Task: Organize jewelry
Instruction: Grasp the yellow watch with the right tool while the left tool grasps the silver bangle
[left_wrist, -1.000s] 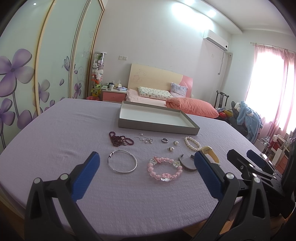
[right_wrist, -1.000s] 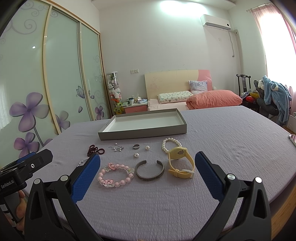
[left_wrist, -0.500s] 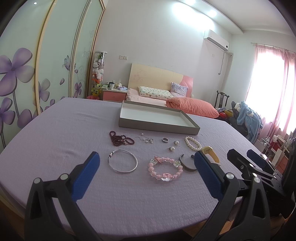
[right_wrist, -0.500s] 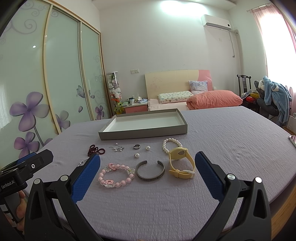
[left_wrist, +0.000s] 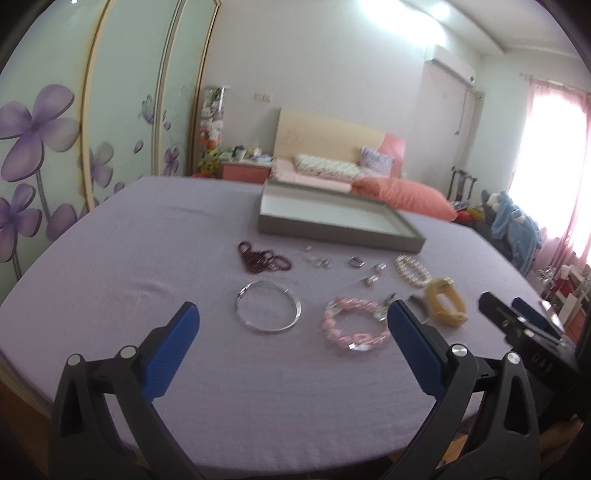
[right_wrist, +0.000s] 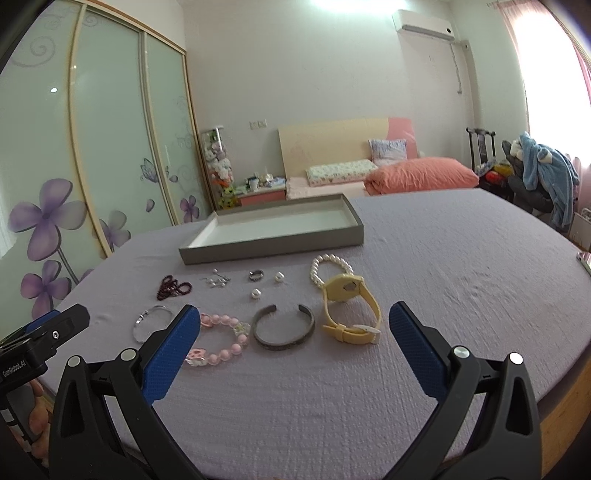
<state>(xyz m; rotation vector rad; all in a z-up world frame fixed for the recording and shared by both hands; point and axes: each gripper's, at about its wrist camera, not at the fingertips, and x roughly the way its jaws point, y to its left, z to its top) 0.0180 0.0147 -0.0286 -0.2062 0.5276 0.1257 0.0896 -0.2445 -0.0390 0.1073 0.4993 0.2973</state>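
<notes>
Both grippers, left (left_wrist: 291, 325) and right (right_wrist: 293, 325), gape empty; grab silver bangle (left_wrist: 268, 312) by rim, lift to tray (right_wrist: 273, 238).

A bedroom with pale walls. On the left, a sliding wardrobe (right_wrist: 110, 147) with frosted glass doors painted with purple flowers. Against the far wall, a bed (right_wrist: 332, 177) with a cream headboard (right_wrist: 332, 144), a patterned pillow (right_wrist: 340, 170) and a coral quilt (right_wrist: 421, 177). Beside it, a pink nightstand (right_wrist: 260, 195). An air conditioner (right_wrist: 423, 22) hangs high on the wall. At right, a bright window with pink curtains (left_wrist: 557, 147), and a chair (right_wrist: 543, 177) draped in blue clothing.
</notes>
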